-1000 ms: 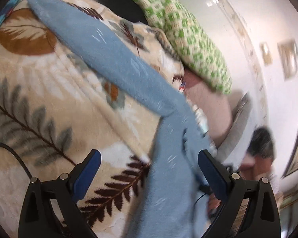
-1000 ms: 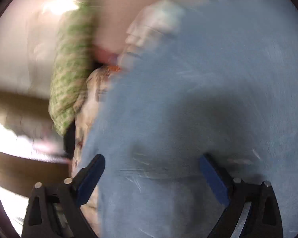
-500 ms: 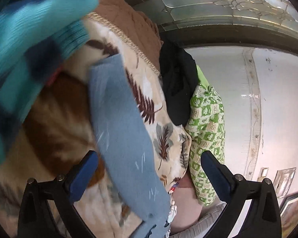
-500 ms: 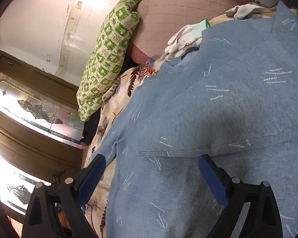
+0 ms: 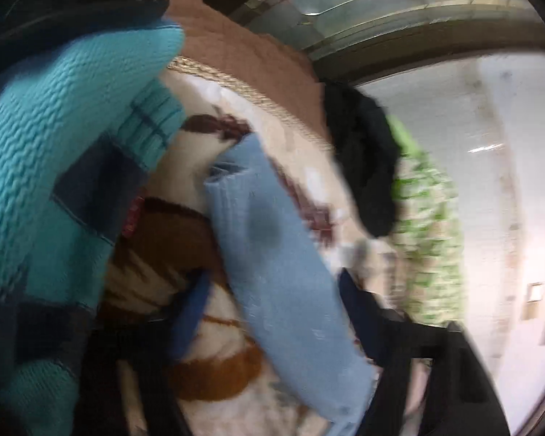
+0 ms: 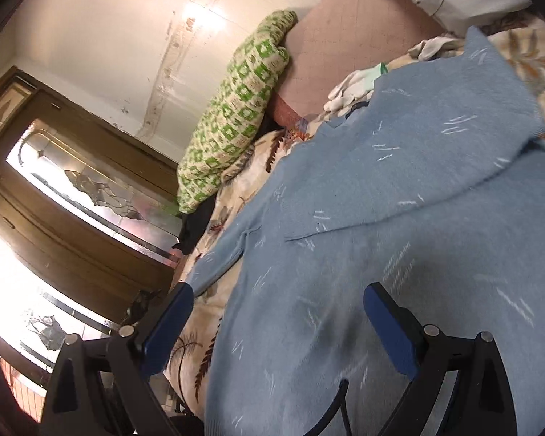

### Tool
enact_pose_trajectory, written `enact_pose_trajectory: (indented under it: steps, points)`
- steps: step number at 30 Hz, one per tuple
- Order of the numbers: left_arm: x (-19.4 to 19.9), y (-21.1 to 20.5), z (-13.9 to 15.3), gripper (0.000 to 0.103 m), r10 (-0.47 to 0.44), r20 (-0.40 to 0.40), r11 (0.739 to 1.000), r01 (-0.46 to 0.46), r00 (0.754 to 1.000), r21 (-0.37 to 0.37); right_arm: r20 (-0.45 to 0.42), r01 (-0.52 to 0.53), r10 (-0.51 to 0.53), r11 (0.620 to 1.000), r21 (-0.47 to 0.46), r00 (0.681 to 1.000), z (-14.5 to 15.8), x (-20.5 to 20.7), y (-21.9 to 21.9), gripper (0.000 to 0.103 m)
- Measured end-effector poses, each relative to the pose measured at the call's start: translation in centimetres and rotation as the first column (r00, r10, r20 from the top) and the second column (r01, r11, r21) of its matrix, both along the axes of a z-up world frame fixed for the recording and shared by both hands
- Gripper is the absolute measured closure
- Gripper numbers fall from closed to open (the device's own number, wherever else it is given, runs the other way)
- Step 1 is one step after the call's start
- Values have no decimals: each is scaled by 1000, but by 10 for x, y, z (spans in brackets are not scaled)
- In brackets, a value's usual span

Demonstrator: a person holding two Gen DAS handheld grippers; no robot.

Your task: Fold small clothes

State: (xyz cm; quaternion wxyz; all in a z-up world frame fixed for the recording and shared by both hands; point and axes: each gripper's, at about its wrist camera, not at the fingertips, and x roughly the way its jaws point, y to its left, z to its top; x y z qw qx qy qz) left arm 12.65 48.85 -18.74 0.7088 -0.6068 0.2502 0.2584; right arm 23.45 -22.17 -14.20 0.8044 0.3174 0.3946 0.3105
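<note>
Right claw (image 6: 278, 321): spread wide and holding nothing, low over the body of the light blue sweater (image 6: 399, 239), one blue pad off the sweater's edge above the bed, the other above the knit.
Left claw (image 5: 272, 321): blurred, but its jaws stand apart on either side of the sweater's sleeve (image 5: 272, 254); I judge it open and gripping nothing.
Sweater: spread on the leaf-print blanket (image 6: 236, 196) of the bed; one flap already lies folded across the chest (its straight edge shows in the right view).
Sleeve: stretched out flat, cuff far from the body, not yet folded in.
Progress: early, as I judge it; one fold made, the outstretched sleeve and the final halving left.
Teal knit garment (image 5: 54, 152): bunched beside the sleeve, unfolded.
Farther off: a black garment (image 5: 363, 167), then a green-patterned pillow (image 6: 232, 116).
</note>
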Motion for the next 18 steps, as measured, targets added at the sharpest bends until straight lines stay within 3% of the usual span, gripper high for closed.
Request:
enact_pose_trajectory:
  steps: [2,7,9,12,15,18]
  points:
    - [5,0,1,73,14,-72,1000,-13,997,21,7,12,-12,1000,19,1000,1,-13,-6,7]
    - [11,-3,7,73,48,-116,998,-43,992,51,20,17,-16,1000,-16,1000,2,-28,-11,7]
    - [12,-1,1,87,71,-156,997,-65,985,40,10,19,-18,1000,-19,1000,-1,-29,-12,7]
    - [16,0,6,95,70,-195,996,-58,978,65,0,25,-25,1000,-9,1000,-4,-31,-15,7]
    - [27,-8,25,97,33,-217,990,-3,976,139,0,20,-20,1000,-10,1000,-4,-36,-18,7]
    - [49,-28,56,97,-18,-247,960,86,969,267,6,35,-35,999,-23,999,-1,-44,-26,7]
